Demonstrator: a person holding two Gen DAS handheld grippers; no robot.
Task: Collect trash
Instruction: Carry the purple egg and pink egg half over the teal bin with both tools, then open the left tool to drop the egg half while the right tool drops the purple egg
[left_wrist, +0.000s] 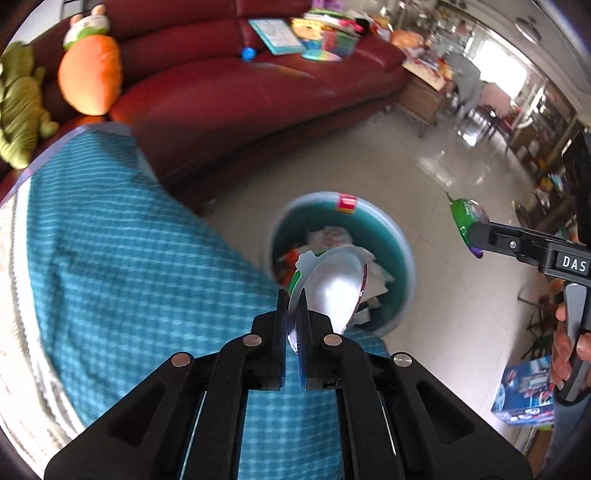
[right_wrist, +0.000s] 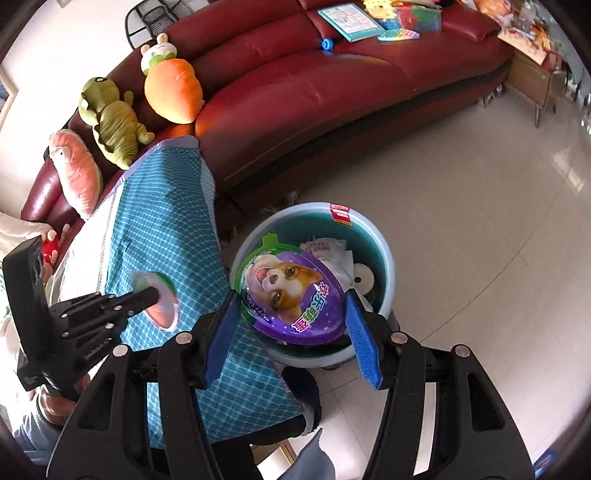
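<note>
We've got a piece of trash in each gripper here. Closest to us, the left gripper (left_wrist: 293, 314) has its fingers pinched tight on the edge of a foil lid (left_wrist: 332, 288) — shiny silver on the side facing the left camera, curled, with a green and pink rim peeking out. It hangs over the edge of the table's teal checked cloth (left_wrist: 122, 240), just in front of the bin.

The right gripper (right_wrist: 291, 317) has its blue-padded fingers (right_wrist: 360, 336) clamped on either side of an egg-shaped wrapper (right_wrist: 291, 291). That one's purple with a green border and tab, a corgi-looking dog face printed in the middle, pink Chinese characters along one side and small text that looks like "HAPPY EGG", though we can't swear to it. It's held right above the near rim of the bin. In the left view the same wrapper (left_wrist: 467, 221) shows edge-on, green and crinkled, and that gripper's body carries a label reading "DAS".

Below both sits the bin (right_wrist: 384, 254) on the tiled floor (right_wrist: 461, 206) — round, pale rim, teal inside, with a red and pink sticker at the far rim whose writing we can't read. Inside there's crumpled white paper (right_wrist: 327, 249) with some pink print and other bits we can't identify.

Further back, a red sofa (right_wrist: 332, 96) holds a carrot plush (right_wrist: 171, 92), a green plush (right_wrist: 110, 118) and books (right_wrist: 349, 18).
</note>
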